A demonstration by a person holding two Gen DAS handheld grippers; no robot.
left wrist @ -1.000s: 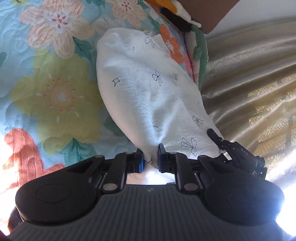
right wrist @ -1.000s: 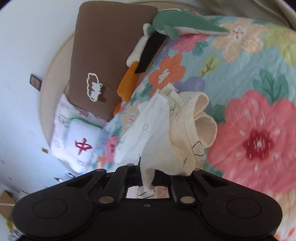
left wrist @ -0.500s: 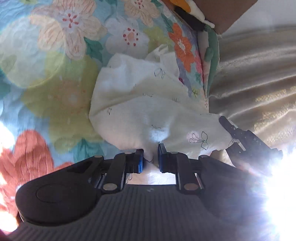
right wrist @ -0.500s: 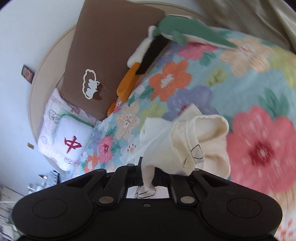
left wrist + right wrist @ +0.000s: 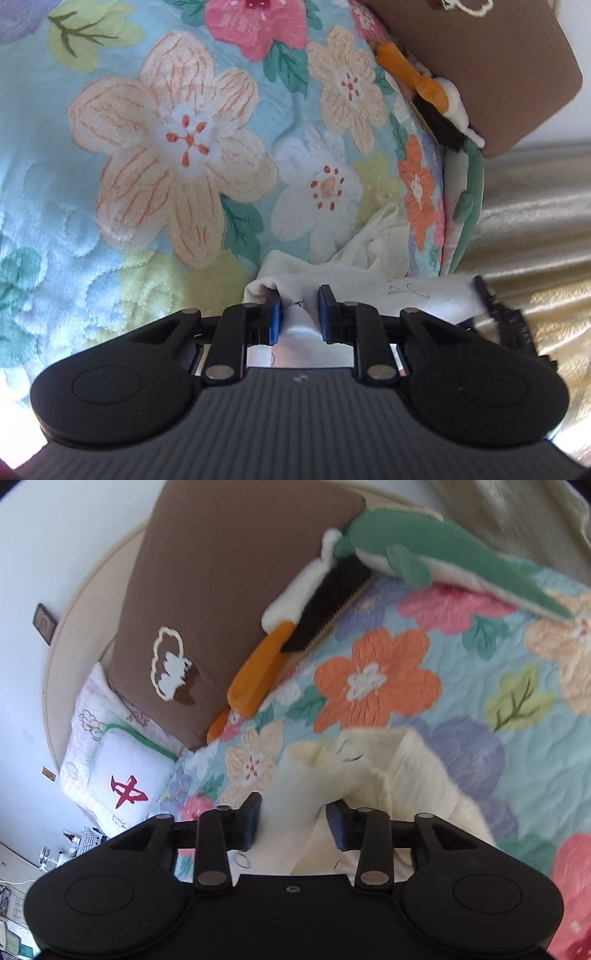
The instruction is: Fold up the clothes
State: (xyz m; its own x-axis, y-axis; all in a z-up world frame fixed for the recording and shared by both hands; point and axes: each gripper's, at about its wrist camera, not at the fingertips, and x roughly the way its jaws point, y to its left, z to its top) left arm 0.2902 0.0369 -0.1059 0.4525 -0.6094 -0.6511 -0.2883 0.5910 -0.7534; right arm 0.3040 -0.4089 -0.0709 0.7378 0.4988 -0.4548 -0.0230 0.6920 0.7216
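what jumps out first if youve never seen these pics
The bright floral quilt fills both views. A cream garment lies crumpled on it in front of both claws. At the bed's head a brown pillow props a green and orange plush toy.

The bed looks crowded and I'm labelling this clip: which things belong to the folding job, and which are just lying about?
Part of the job:
- cream garment
- left gripper, jaws opening, cloth between them
- right gripper, jaws opening, cloth between them
- floral quilt, the folding surface

Just lying about:
- brown cushion
- green plush toy
- white pillow with a red character
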